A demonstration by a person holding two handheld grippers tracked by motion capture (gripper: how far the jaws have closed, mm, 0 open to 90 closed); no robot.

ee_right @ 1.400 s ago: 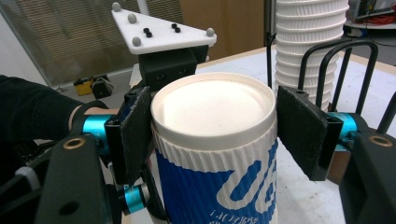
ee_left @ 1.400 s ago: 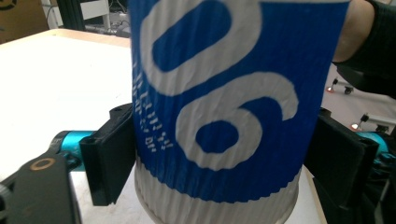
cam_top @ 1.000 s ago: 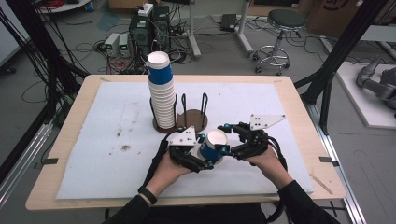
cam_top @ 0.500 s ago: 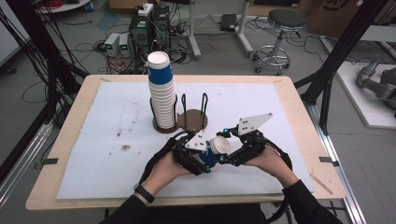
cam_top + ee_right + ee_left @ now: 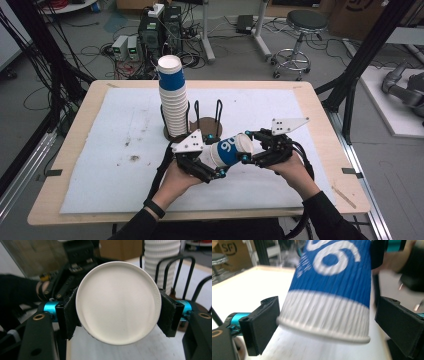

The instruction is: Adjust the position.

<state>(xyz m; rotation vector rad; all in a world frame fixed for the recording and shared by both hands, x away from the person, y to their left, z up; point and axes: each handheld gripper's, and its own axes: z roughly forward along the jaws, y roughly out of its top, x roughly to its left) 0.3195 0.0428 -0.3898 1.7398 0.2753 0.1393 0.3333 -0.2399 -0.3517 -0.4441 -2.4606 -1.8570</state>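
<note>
The paper cup (image 5: 230, 150), blue above with a white ribbed band toward its narrow end, lies on its side in the air above the white mat (image 5: 100, 145), at the 6 o'clock side of the table (image 5: 320, 115) in the high view. Its wide mouth points toward 3 o'clock and its narrow base toward 9 o'clock.

The right gripper (image 5: 250, 150) pinches the cup near its mouth. In the right gripper view the cup (image 5: 117, 302) faces the camera end-on, and both black pads press against its rim, one at 9 o'clock and one at 3 o'clock.

The left gripper (image 5: 212, 167) stands spread around the base end of the cup; its jaws have just been opening. In the left gripper view the cup (image 5: 332, 290) sits between the jaws. The pad at 9 o'clock lies just beside the cup's lower rim; whether it touches cannot be told. The pad at 3 o'clock stands clear of the cup wall, with a gap visible.

The stack of cups (image 5: 174, 97) stands upright in the wire cup holder (image 5: 207, 122) at 12 o'clock from the grippers, near the table centre. In the right gripper view the ribbed stack (image 5: 162, 255) and the holder's black wire loops (image 5: 175, 270) show behind the held cup at 1 o'clock.
</note>
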